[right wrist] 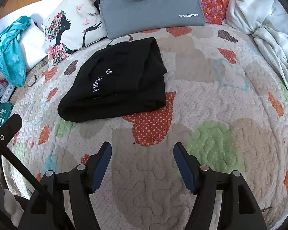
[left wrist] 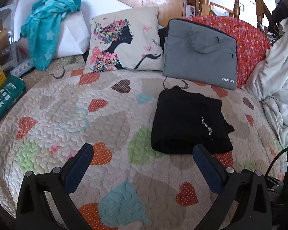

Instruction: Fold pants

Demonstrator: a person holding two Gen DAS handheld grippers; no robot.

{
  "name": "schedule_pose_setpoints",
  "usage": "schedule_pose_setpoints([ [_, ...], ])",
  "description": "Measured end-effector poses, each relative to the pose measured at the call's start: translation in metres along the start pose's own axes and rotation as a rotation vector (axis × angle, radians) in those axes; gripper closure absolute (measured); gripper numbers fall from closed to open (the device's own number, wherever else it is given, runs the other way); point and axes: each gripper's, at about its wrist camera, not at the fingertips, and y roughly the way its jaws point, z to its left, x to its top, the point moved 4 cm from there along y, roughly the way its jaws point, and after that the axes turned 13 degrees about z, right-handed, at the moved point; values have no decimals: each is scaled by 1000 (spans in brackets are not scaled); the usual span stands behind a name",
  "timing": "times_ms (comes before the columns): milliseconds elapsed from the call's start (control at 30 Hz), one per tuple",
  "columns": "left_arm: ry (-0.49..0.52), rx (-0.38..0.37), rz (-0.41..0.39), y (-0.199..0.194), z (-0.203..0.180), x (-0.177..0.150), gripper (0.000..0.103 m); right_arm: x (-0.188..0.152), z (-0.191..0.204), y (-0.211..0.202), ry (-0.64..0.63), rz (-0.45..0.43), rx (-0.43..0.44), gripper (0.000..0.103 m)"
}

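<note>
Right wrist: black pants point(right wrist: 117, 84) folded (white lettering)

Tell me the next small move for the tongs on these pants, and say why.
Probably pull both tongs back and stop. The black pants already lie as a compact folded bundle on the quilt, and both the left tongs and the right tongs are open, empty and clear of the fabric.
</note>
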Motion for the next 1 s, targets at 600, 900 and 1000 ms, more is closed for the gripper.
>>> schedule_pose_setpoints([
  [600,15,-52,101,21,-6,-6,0,2,-5,10,8,3,-31,29],
  [900,11,-70,132,26,-8,-9,0,2,-3,13,3,10,-33,28],
  [1000,14,-72,139,28,-8,-9,0,2,-2,14,2,14,-34,28],
])
